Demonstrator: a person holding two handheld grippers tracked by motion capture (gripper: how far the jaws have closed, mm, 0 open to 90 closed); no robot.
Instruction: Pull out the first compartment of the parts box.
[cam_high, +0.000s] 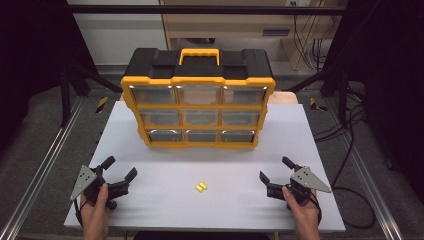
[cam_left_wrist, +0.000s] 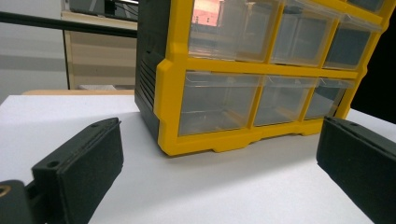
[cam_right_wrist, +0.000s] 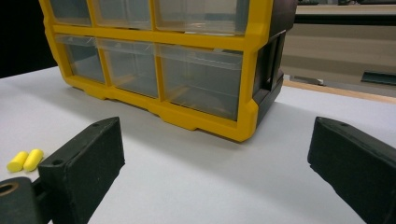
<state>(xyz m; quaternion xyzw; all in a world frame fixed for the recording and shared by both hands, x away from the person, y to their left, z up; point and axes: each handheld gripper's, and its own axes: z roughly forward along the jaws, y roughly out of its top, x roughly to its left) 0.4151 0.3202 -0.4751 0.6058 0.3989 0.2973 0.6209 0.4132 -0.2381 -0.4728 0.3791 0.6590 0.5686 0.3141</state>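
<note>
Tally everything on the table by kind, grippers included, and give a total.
Drawer cabinet: 1
Yellow earplugs: 2
Grippers, left and right, both with jaws open: 2
Total: 5

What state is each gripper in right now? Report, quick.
Left gripper: open, holding nothing, resting low at the table's near-left corner.
Right gripper: open, holding nothing, at the near-right corner, apart from the yellow pieces.
</note>
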